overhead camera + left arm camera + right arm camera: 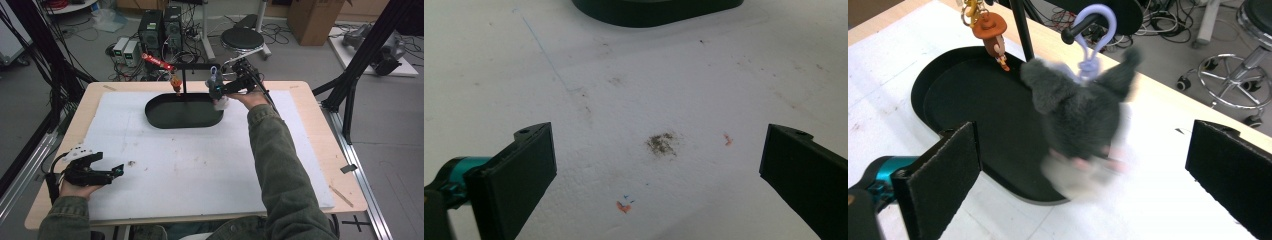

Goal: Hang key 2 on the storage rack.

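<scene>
The tabletop (310,125) is pale wood under a white, stained foam sheet (200,165). On the sheet sits a black oval tray (973,115), smooth and shallow-rimmed, bearing a thin black stand (1020,30). From the stand's peg hangs a grey plush keychain (1078,115), furry, with a lilac plastic clip (1093,30); it sits over the tray's right end. Beside it hangs a small orange figure (990,32). The right hand-held gripper (1083,165) has its jaws fully apart, gripping nothing. The left hand-held gripper (659,165) is wide open, empty.
</scene>
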Demonstrator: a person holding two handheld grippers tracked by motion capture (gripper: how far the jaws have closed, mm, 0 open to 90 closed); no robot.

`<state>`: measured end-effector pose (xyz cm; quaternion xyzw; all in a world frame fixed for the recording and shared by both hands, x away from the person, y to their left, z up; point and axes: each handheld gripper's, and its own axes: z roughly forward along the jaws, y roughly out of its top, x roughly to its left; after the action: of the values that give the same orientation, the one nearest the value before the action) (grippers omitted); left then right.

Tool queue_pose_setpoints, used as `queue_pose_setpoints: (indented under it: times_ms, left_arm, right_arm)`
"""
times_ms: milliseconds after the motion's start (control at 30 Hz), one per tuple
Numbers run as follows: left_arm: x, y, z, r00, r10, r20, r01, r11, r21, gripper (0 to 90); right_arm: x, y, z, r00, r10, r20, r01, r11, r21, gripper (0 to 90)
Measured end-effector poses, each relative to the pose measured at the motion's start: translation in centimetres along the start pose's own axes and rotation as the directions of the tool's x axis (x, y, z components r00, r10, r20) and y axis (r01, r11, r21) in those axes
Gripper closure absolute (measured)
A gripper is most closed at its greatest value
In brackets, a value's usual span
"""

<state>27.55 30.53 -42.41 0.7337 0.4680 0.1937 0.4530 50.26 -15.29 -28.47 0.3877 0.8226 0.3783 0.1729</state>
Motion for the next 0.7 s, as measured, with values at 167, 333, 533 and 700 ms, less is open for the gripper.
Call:
queue_pose_setpoints:
  times_ms: [167,333,533,700]
  left_arm:
    - [-0.1,0.0,-0.1,1.0,0.003,0.0,-0.003,1.0,0.001,2.1]
    - [0.0,0.0,0.0,0.9999,-0.003,0.011,0.003,1.0,0.008,2.1]
    - [0.0,0.0,0.0,1.0,-0.004,0.005,0.004,1.0,0.006,2.1]
    - [0.0,0.0,-0.1,1.0,-0.005,0.002,0.005,1.0,0.003,2.1]
  right_arm:
    - [-0.3,-1.1,-1.2,0.9995,0.033,0.004,-0.033,0.999,-0.035,0.5]
    - [-0.8,-2.9,-1.6,0.9976,0.065,-0.022,-0.066,0.996,-0.065,0.5]
    - [-0.1,-4.0,-1.8,0.9979,0.048,-0.044,-0.051,0.997,-0.064,0.5]
    - [0.0,-5.6,-2.0,0.9991,0.036,-0.024,-0.037,0.997,-0.066,0.5]
